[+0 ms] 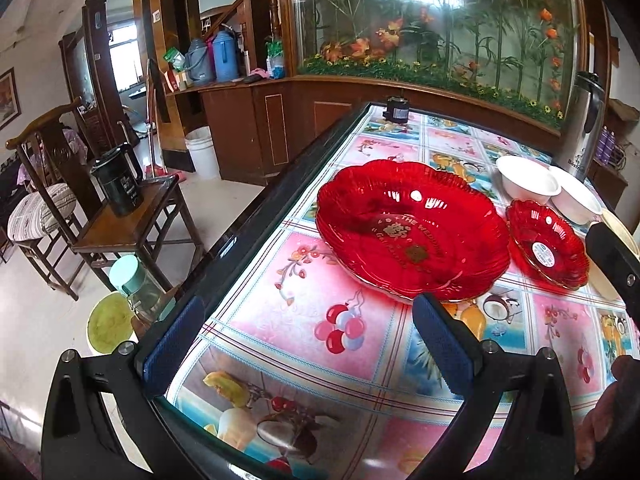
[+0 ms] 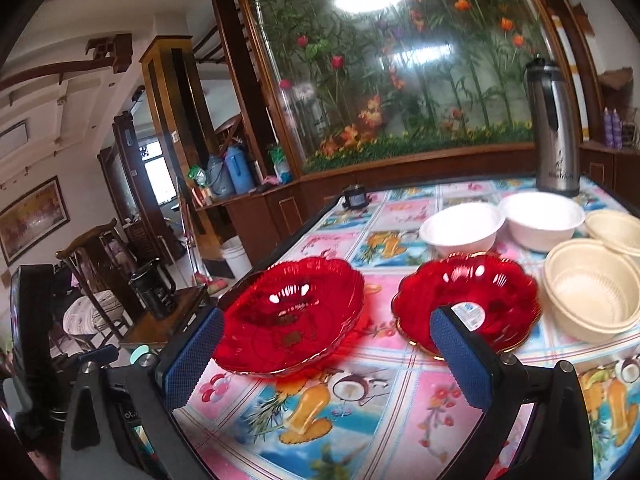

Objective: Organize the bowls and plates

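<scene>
Left wrist view: the left gripper (image 1: 308, 342) is spread wide with nothing between its blue pads, hanging over the near edge of the table (image 1: 280, 320) with its fruit-print cloth. The large red plate (image 1: 412, 228) sits at about 12 o'clock from the fingertips; it's see-through red glass with a scalloped rim and gold lettering in the middle. At 2 o'clock is the small red plate (image 1: 546, 244), same style, with a white sticker inside. Two white bowls (image 1: 528, 180) sit behind it.

Right wrist view: the right gripper (image 2: 330, 354) is spread open too, holding nothing. The large red plate (image 2: 290, 316) is at 11 o'clock and the small red plate (image 2: 468, 304) at 1 o'clock, side by side but not touching. White bowls (image 2: 462, 224) are at the back, cream bowls (image 2: 592, 292) at 3 o'clock, and a steel thermos (image 2: 554, 128) stands at the far edge.
</scene>
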